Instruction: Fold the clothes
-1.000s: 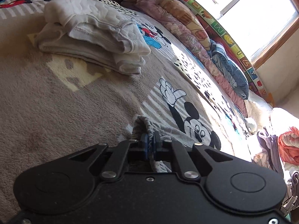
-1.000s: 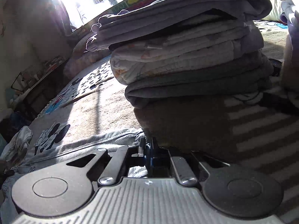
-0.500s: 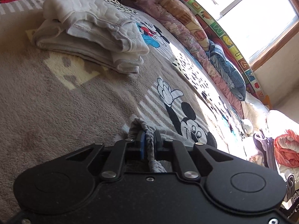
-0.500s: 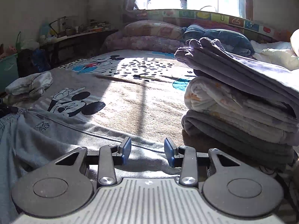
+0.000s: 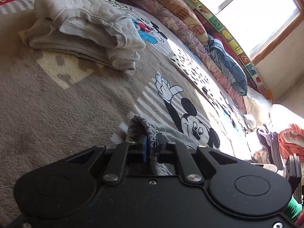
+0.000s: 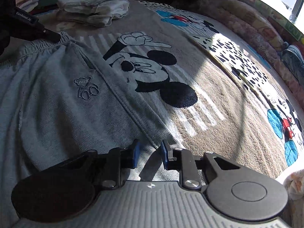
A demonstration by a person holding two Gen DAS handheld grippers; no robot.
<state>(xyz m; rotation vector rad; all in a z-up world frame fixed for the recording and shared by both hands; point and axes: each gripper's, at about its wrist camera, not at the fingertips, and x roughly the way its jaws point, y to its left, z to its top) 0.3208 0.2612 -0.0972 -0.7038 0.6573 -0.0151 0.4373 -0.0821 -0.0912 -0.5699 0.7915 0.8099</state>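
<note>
Left tongs (image 5: 151,148): closed on the gathered elastic waistband of the grey trousers (image 6: 62,102), with a bunch of fabric pinched between the blue pads (image 5: 144,149).

Right tongs (image 6: 150,153): open, jaws set apart on either side of the trousers' side seam edge, low over the cloth. Whether the pads touch the fabric cannot be determined.

Grey trousers: spread flat on the bed blanket (image 6: 218,133), a cartoon-mouse print in beige and white. A small embroidered bear (image 6: 86,87) marks the hip area. The trousers' edge overlaps the printed mouse head.

Folded white garments (image 5: 85,38): stacked on the blanket toward the far side of the bed, well apart from the trousers; also visible in the right wrist view (image 6: 93,12).

Rolled quilts (image 5: 199,43): lined along the bed edge under the window (image 5: 256,13).

A heap of unfolded clothes (image 5: 281,142) lies at the right end of the bed.
</note>
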